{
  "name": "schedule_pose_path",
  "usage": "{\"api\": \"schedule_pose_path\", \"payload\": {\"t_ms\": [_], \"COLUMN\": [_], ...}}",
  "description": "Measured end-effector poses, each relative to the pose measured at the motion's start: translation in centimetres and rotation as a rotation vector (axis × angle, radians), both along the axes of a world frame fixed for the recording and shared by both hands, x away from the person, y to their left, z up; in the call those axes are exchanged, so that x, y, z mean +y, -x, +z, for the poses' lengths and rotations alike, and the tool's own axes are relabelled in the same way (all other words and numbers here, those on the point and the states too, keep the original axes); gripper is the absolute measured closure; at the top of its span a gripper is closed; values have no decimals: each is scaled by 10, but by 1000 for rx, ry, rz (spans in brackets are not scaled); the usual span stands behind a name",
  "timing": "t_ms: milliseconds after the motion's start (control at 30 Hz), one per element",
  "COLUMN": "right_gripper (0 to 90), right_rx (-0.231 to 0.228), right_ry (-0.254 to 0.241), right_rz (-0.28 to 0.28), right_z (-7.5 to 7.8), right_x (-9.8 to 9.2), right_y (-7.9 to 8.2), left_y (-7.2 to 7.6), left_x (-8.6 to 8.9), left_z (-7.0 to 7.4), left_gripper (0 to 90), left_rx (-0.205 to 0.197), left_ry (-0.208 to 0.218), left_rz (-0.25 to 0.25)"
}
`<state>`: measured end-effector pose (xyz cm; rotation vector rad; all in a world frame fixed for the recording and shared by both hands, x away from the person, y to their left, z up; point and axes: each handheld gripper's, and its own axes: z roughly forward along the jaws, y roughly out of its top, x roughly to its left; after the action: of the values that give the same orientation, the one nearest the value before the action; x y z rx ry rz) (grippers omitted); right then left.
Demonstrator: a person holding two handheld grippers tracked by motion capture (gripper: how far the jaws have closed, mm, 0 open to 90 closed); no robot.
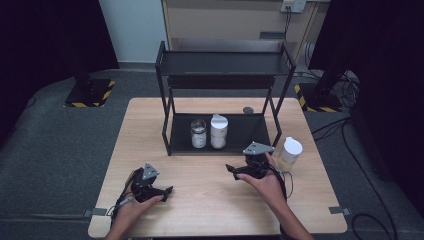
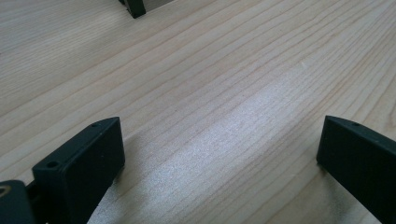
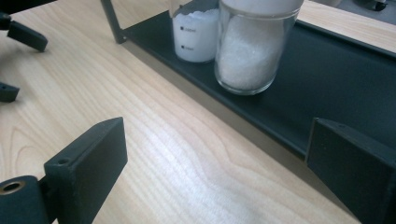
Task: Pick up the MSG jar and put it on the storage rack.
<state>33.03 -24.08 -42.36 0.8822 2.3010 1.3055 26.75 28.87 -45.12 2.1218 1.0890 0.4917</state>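
The right gripper (image 1: 231,171) hovers low over the wooden table (image 1: 210,200) with its jaws spread wide and nothing between them; in the right gripper view they frame bare wood and the front lip of the black rack (image 3: 327,88). The left gripper (image 1: 167,190) rests near the table's front edge, its jaws likewise parted and empty over plain wood. Just beside the right hand (image 1: 265,186), on its outer side, stands a small bottle with a white cap (image 1: 289,154), on the table outside the rack's right leg; it is the nearest thing to the open jaws and probably the one to be taken. It looks like a light plastic or glass container, stiff-walled and smooth, so likely slippery and easy to tip if nudged at the cap. A grip across the straight body, below the cap and square to its sides, should hold best. On the rack's lower shelf stand a glass jar of white grains (image 3: 252,46) and a white container (image 3: 196,37), just beside each other, the jar probably heavier and breakable. The rack's upper shelf (image 1: 222,63) holds nothing visible.
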Motion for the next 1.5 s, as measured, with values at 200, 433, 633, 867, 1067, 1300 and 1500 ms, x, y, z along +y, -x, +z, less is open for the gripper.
{"api": "schedule_pose_path", "payload": {"t_ms": [200, 433, 633, 867, 1067, 1300, 1500], "right_gripper": [59, 57, 51, 33, 32, 34, 35], "right_rx": [5, 8, 10, 12, 13, 9, 15], "right_ry": [4, 3, -6, -13, -13, -8, -8], "right_rz": [11, 20, 34, 78, 98, 119, 132], "right_z": [-3, -5, -10, -18, -23, -30, -34], "right_x": [-5, -12, -19, -31, -39, -42, -44], "right_y": [6, 13, 18, 23, 28, 33, 36], "left_y": [0, 0, 0, 0, 0, -1, -1], "left_x": [0, 0, 0, 0, 0, 0, 1], "left_z": [0, 0, 0, 0, 0, 0, 0], "left_gripper": [0, 0, 0, 0, 0, 0, 0], "left_rx": [0, 1, 1, 1, 2, 3, 4], "left_ry": [0, 0, 0, 0, 1, 2, 3], "left_rz": [0, -1, -1, -1, -2, -3, -5]}}
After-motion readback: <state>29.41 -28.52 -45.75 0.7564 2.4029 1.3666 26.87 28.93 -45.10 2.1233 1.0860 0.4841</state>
